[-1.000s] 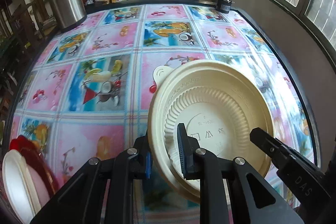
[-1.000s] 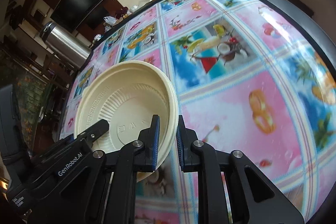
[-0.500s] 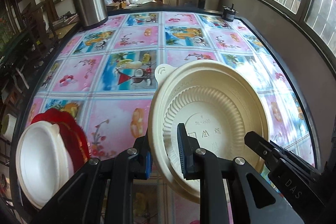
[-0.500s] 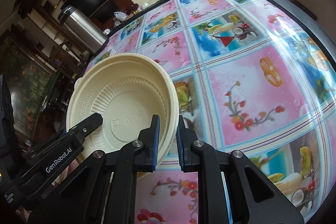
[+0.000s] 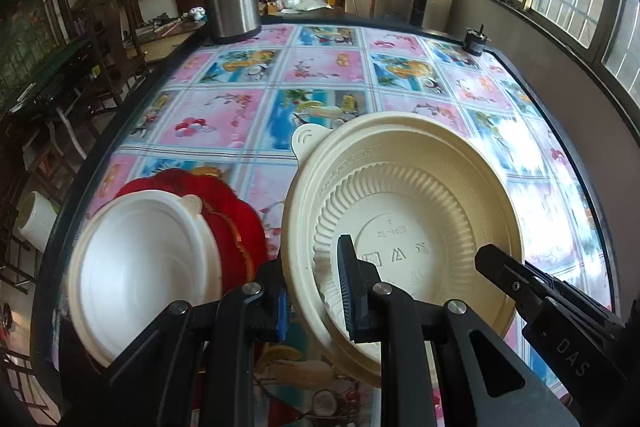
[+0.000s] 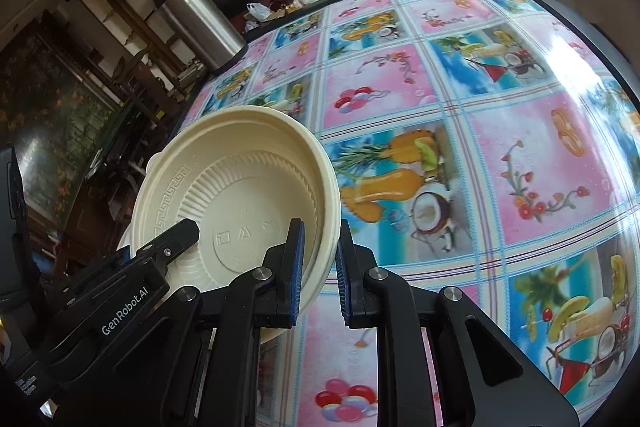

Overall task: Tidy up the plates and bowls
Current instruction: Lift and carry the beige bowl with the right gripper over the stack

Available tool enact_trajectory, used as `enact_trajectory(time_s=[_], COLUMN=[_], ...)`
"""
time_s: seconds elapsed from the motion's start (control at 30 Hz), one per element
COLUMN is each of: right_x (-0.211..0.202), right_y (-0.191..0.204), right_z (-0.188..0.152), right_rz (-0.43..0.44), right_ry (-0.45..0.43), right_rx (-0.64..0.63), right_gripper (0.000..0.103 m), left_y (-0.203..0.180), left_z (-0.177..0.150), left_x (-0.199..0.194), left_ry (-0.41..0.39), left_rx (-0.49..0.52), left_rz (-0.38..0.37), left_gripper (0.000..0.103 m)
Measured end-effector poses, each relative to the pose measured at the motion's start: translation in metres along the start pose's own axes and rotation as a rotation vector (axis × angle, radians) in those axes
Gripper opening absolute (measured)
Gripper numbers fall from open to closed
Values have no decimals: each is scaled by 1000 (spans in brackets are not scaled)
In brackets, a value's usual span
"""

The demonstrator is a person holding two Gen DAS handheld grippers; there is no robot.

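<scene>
Both claws pinched one cream bowl (image 5: 404,223) by opposite rims: the left claw (image 5: 316,297) clamped on its near-left edge, the right claw (image 6: 318,273) on the other side, the bowl tilted above the counter (image 5: 248,107). To stack it well, both claws needed to level it together over the white bowl (image 5: 144,267) on the red plate (image 5: 236,223), then release evenly.
</scene>
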State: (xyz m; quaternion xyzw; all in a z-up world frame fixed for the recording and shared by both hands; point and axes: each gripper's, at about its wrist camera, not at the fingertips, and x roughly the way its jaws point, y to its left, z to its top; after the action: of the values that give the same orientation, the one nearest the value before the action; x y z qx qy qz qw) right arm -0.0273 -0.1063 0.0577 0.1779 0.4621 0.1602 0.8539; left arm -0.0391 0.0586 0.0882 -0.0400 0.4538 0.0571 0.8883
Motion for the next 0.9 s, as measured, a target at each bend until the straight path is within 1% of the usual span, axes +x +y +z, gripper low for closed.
enact_trajectory(time_s=[0.4,0.5,0.9], right_x=[-9,-10,6], right_y=[54,70,125], right_z=[-5,-4,-10], right_rz=[37,48,81], right_ry=[-12,-15,18], right_rx=[-103,-133,-239], right_gripper=[15,15,15], left_y=[44,56,108], left_z=[-5,-5,-12], left_x=[-31,-37,-39], left_ry=[-66,-83,-85], left_rx=[-54,-66,-142], left_rz=[43,67,119], left_gripper=[19,19,19])
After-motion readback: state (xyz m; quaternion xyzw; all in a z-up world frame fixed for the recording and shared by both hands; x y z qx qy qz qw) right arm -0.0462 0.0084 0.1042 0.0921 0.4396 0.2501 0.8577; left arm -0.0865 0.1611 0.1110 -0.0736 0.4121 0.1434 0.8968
